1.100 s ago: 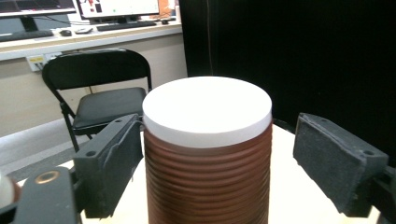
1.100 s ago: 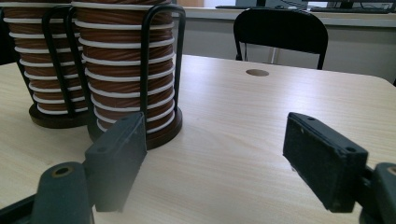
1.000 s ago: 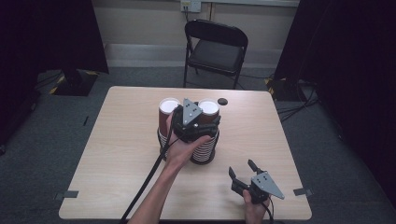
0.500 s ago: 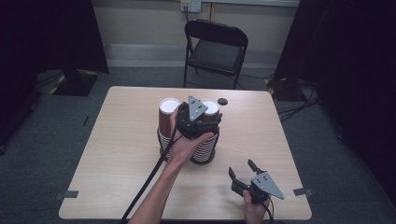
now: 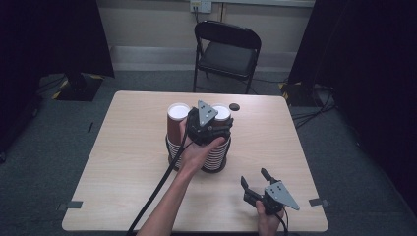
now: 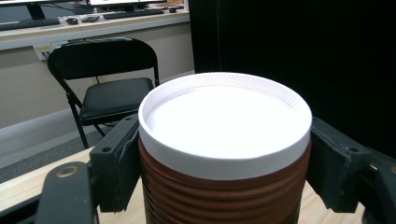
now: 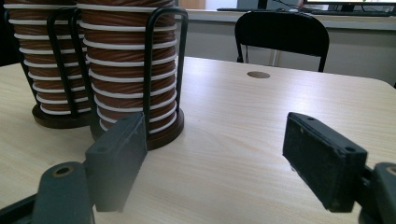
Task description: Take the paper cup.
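Pinching the top cup [image 6: 224,154] of the right-hand stack [image 5: 216,147], the left gripper [image 5: 209,129] has just been closing, its pads pressed to the ribbed brown sides. The right gripper [image 5: 255,183] is held spread above the table [image 5: 123,162]. No writing can be read on the cups.

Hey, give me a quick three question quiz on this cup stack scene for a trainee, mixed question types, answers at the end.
1. True or false: the left tongs are closed on the top cup of a stack.
2. What do the right tongs hold? A) a cup B) nothing C) a lid
3. Fill in: beyond the table stands a black folding ____.

Key:
1. True; both pads press its ribbed brown sides.
2. B; they hover open above the table.
3. chair.
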Demonstrator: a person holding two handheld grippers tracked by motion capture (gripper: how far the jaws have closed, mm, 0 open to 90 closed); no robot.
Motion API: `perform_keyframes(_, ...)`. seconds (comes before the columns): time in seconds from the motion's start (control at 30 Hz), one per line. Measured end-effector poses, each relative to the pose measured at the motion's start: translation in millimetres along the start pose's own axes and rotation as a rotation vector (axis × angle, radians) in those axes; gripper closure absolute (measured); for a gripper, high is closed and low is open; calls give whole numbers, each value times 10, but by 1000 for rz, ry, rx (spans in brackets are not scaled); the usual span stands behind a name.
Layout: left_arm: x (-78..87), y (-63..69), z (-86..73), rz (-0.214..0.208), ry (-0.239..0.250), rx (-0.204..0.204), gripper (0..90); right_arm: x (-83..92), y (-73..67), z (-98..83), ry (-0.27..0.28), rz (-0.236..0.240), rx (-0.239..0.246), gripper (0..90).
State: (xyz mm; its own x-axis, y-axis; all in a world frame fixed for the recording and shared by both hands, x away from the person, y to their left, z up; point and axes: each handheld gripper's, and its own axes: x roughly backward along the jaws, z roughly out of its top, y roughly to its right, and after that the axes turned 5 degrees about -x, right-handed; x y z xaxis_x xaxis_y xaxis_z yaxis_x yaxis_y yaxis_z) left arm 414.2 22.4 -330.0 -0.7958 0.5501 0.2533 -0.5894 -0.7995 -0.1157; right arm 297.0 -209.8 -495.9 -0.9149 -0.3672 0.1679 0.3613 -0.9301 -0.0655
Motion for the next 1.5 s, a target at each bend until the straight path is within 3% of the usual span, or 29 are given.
perform_keyframes(0.37,-1,-5,9,-7,12,-14,220,0,-1,0,1,3,1,208)
perform_keyframes(0.57,48,-43,56,-18,44,-5,220,0,-2,0,0,4,1,208)
perform_keyframes(0.77,85,-35,124,-23,59,-20,220,-1,-1,0,-1,5,-1,208)
perform_keyframes(0.87,105,-68,141,-35,86,8,221,2,0,0,-1,8,-2,207)
perform_keyframes(1.1,157,-70,173,-48,126,-6,222,0,0,0,0,6,0,207)
perform_keyframes(1.2,193,-90,208,-51,154,12,222,0,-1,0,-1,6,0,207)
perform_keyframes(1.5,246,-102,317,-57,190,8,222,0,0,0,-1,8,-1,207)
